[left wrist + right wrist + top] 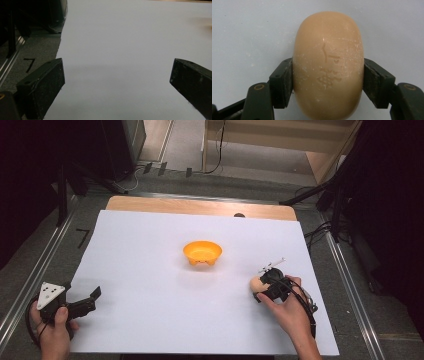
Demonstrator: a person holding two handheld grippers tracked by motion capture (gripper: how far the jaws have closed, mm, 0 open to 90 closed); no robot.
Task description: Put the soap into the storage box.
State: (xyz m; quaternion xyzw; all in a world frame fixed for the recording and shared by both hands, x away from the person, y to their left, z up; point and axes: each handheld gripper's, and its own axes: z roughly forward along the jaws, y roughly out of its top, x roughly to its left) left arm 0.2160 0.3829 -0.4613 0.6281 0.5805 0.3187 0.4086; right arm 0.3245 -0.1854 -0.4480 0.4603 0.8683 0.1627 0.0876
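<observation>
Because my right gripper (328, 82) has its two black jaws pressed against the long flanks of the tan oval soap bar (328, 65), I judge the grip is set across the narrow width on purpose: the pads meet the flattest sides there and the rounded ends stay free. From the right gripper view, the stamped face of the bar points up at the camera, and the bar looks to lie on the white sheet (150, 285), or just over it; I cannot tell which. Seen from the high view, the soap sits at the right of the sheet, near my side, well apart from the orange bowl (202, 253) that stands by the sheet's middle. That bowl looks to me like the likely place for the soap, being the one open vessel here. My left gripper (90, 302) rests at the sheet's near left corner, its jaws spread wide with nothing between them; I keep it parked there, I think, so it stays out of the right hand's (287, 312) path.
</observation>
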